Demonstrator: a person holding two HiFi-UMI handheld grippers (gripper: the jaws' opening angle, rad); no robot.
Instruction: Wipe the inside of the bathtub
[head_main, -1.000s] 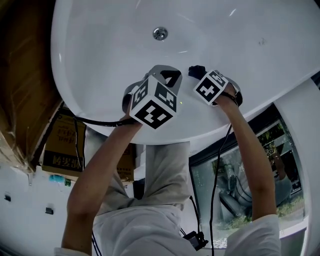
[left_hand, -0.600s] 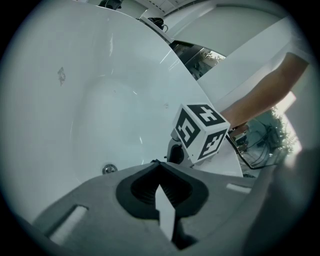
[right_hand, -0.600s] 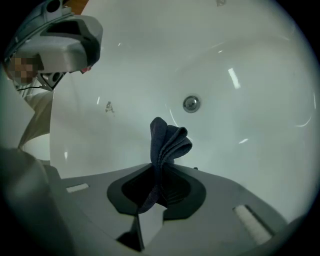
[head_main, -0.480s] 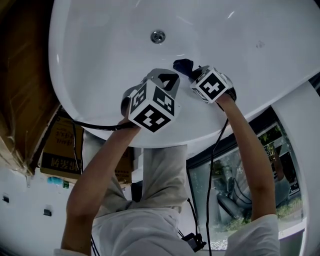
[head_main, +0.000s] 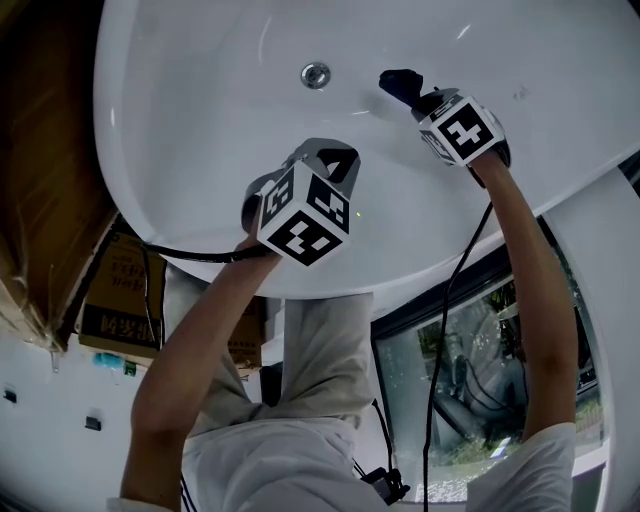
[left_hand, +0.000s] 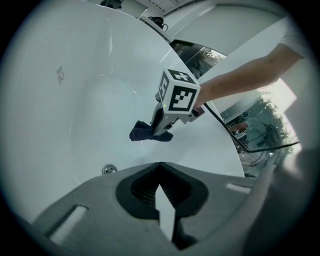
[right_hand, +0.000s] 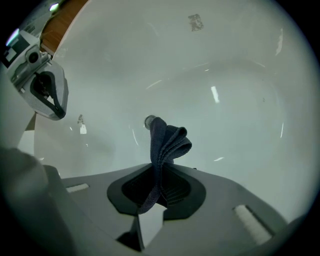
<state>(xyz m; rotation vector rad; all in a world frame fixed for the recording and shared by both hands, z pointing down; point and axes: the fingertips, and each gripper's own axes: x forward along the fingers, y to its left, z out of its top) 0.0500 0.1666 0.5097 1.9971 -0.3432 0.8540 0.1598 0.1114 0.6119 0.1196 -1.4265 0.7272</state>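
Note:
The white bathtub (head_main: 200, 90) fills the top of the head view, with its round metal drain (head_main: 316, 74) near the middle. My right gripper (head_main: 418, 100) is shut on a dark blue cloth (head_main: 398, 84), and the cloth presses on the tub's inner surface just right of the drain. In the right gripper view the folded cloth (right_hand: 167, 142) stands up from between the jaws and partly covers the drain (right_hand: 148, 121). My left gripper (head_main: 335, 160) hovers above the near inner wall, shut, with nothing in it. From the left gripper view I see the cloth (left_hand: 147, 132) under the right gripper's cube.
A wooden panel (head_main: 40, 150) runs along the tub's left side. Below it stands a cardboard box (head_main: 120, 290). A black cable (head_main: 190, 250) crosses under the tub's near rim. A window (head_main: 470, 350) lies at the lower right, beside the person's legs.
My right gripper has carried the cloth away from the near wall, farther into the tub and to the right, ending beside the drain. The left gripper has hardly moved.

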